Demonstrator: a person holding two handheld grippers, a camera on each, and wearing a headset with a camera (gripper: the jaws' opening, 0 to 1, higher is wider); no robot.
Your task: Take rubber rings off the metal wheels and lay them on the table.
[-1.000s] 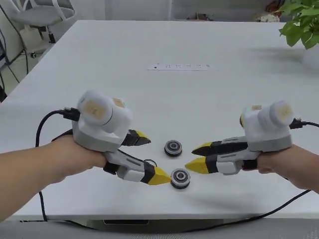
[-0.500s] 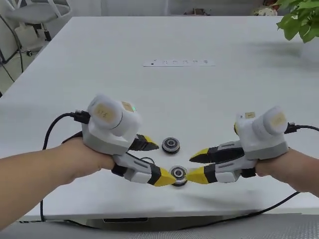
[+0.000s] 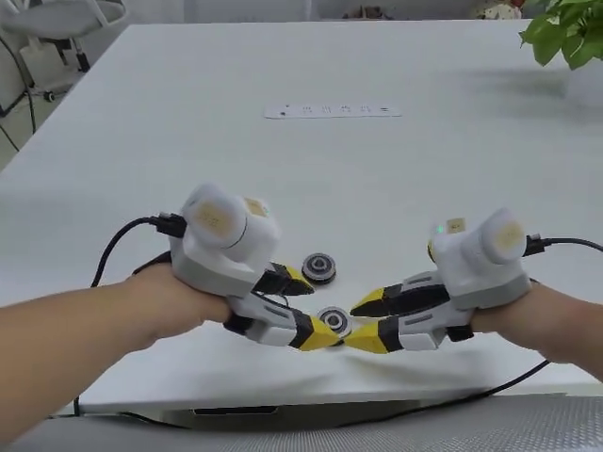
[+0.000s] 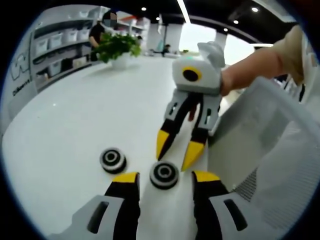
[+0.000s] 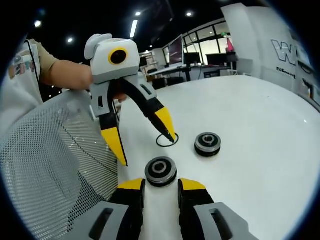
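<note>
Two small metal wheels with black rubber rings lie near the table's front edge. The near wheel [image 3: 333,320] [image 4: 164,174] [image 5: 160,171] sits between the spread jaws of my left gripper [image 3: 316,309] [image 4: 165,176], which is open and not closed on it. My right gripper [image 3: 361,322] [image 5: 161,184] faces it from the right, open, its tips just short of the same wheel. The second wheel [image 3: 319,266] [image 4: 112,160] [image 5: 207,143] lies a little farther back. A loose black ring [image 5: 166,140] rests flat on the table by the left gripper's far jaw tip.
A white power strip [image 3: 332,111] lies mid-table. A potted plant [image 3: 563,38] stands at the far right corner and an office chair [image 3: 57,19] at the far left. Cables trail from both grippers over the table's front edge [image 3: 301,400].
Both grippers have closed in on the near wheel from either side. The left jaws now flank it and the right tips have come up close to it. The wheels have stayed put.
</note>
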